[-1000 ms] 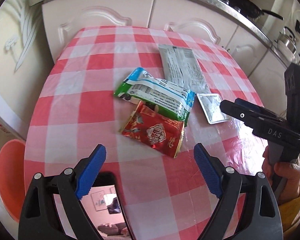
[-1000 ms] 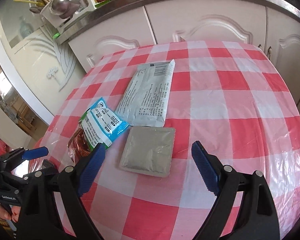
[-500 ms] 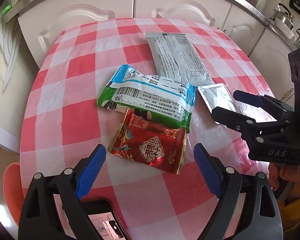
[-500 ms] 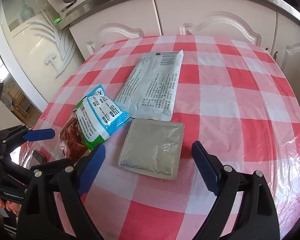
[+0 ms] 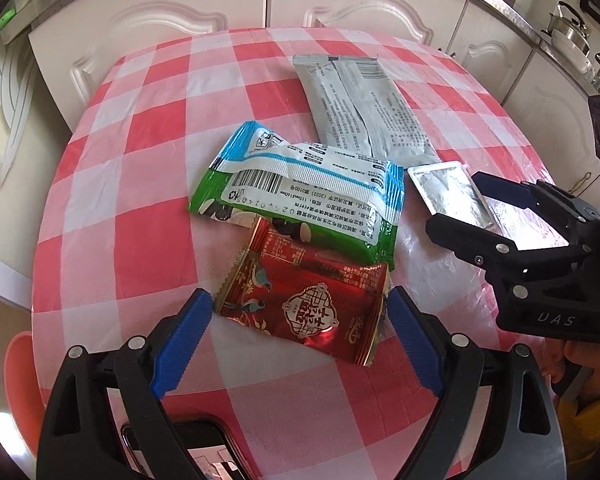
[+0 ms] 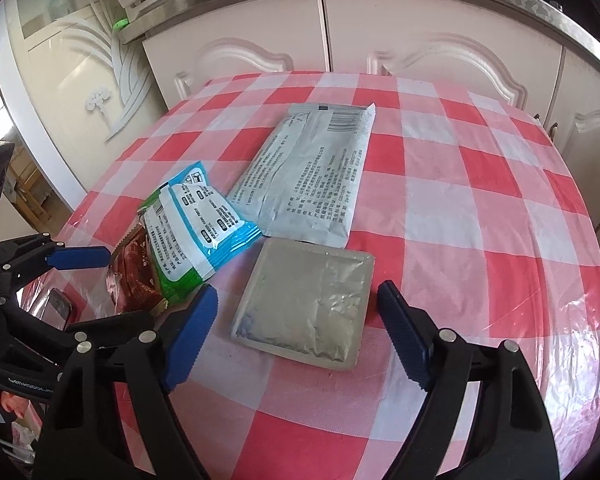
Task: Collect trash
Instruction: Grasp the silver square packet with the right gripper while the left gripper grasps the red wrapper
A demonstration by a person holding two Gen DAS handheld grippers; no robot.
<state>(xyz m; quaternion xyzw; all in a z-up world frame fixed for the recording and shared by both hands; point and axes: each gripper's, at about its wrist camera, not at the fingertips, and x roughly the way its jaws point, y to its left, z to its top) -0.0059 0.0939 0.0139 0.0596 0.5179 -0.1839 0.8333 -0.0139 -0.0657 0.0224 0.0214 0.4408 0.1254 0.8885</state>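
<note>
Several wrappers lie on the red-and-white checked tablecloth (image 5: 140, 240). My left gripper (image 5: 299, 300) is open, its blue pads on either side of a red foil wrapper (image 5: 300, 312) without pressing it. A green-and-blue wrapper (image 5: 300, 196) overlaps the red one's far edge. Behind them lies a long grey packet (image 5: 364, 108). My right gripper (image 6: 298, 292) straddles a square silver sachet (image 6: 304, 304). Its jaws are closing, and the pads stand clear of the sachet's edges. The right gripper (image 5: 454, 202) also shows at the right of the left wrist view, over the sachet (image 5: 448, 192).
A phone (image 5: 204, 452) lies on the cloth under the left gripper. An orange stool (image 5: 20, 380) sits below the table's left edge. White cabinets (image 6: 260, 40) and a counter stand close behind the table. A hand (image 5: 580, 360) holds the right gripper's handle.
The left gripper came forward and down until the red wrapper lay between its pads. The right gripper edged closer over the silver sachet and its jaws narrowed a little.
</note>
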